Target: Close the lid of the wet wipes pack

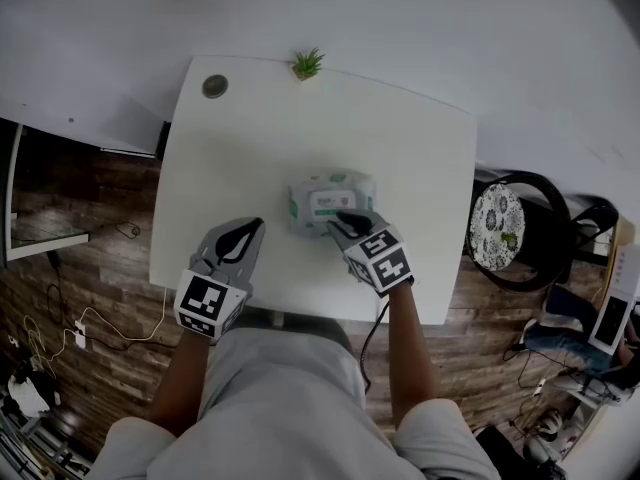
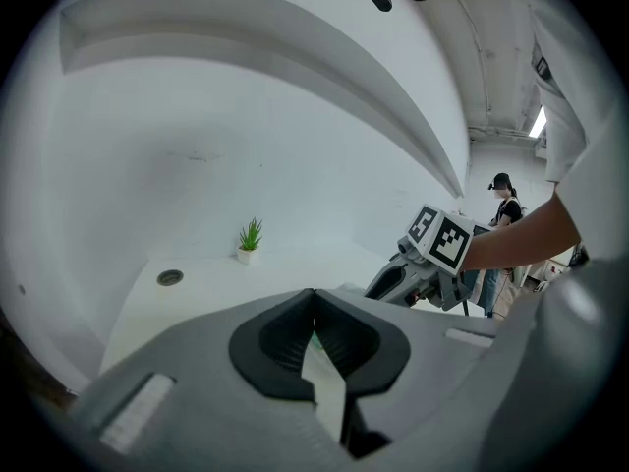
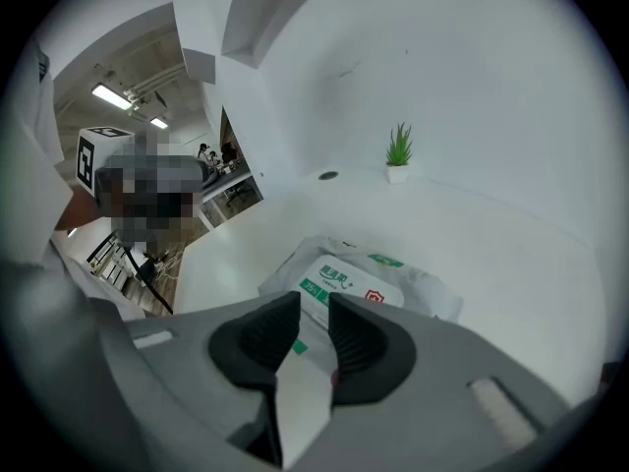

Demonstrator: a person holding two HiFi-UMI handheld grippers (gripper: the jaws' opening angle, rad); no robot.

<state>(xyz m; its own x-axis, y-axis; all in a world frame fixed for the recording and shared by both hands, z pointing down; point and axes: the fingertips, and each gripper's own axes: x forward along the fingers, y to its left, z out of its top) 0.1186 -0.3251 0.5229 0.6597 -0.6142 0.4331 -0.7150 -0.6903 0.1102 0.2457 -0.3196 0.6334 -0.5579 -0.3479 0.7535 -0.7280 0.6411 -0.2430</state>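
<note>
We see the wet wipes pack (image 1: 330,200), white with green print, its lid (image 1: 336,205) flat, lying in the middle of the white worktop (image 1: 250,128). The right hand-held gripper (image 1: 337,219) has its jaws slightly apart at the pack's near edge, and the left hand-held gripper (image 1: 257,224) has its jaws together. A potted plant (image 1: 307,64) stands at the far edge, with wooden floor (image 1: 80,268) around.

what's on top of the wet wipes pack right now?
Only the right gripper, its tips over the near edge of the wet wipes pack. The printed lid panel shows beyond them; the edge under the tips is covered.

white table (image 1: 420,148) bears a wet wipes pack (image 1: 325,200), potted plant (image 1: 307,64), round grommet (image 1: 215,86).
</note>
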